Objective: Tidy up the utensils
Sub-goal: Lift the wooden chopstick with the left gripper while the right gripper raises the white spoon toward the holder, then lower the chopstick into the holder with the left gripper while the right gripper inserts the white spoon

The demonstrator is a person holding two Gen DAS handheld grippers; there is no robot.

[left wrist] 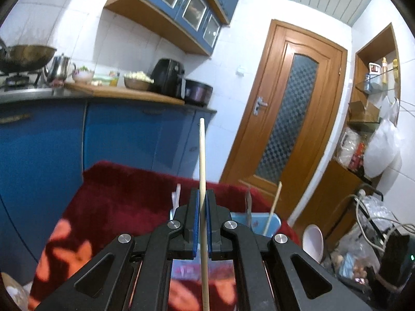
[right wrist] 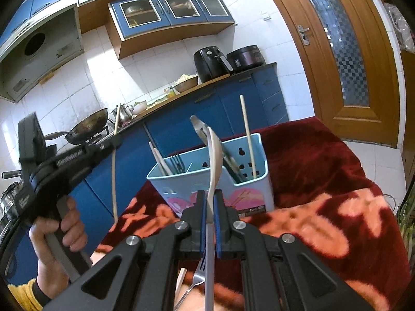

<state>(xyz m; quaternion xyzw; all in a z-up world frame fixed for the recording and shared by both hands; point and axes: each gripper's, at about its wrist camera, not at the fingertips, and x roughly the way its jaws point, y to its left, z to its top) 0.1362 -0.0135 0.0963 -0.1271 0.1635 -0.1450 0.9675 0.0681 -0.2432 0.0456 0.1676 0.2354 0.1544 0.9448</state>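
Clamping a spoon (right wrist: pixel 215 165) by its handle, the right gripper (right wrist: pixel 212 202) hovers just short of the blue utensil holder (right wrist: pixel 256 194) on the red blanket (right wrist: pixel 324 171); beyond-left, the left gripper (left wrist: pixel 201 197) pinches a chopstick (left wrist: pixel 202 150).

Chopsticks (right wrist: pixel 114 178) — perhaps four; one spoon (right wrist: pixel 214 163), fork (right wrist: pixel 198 276), holder (right wrist: pixel 262 181).

- A red blanket (right wrist: pixel 324 160) with orange flowers covers the table.
- A light blue utensil holder (right wrist: pixel 256 189) stands on it.
- A fork (right wrist: pixel 198 277) lies on it.
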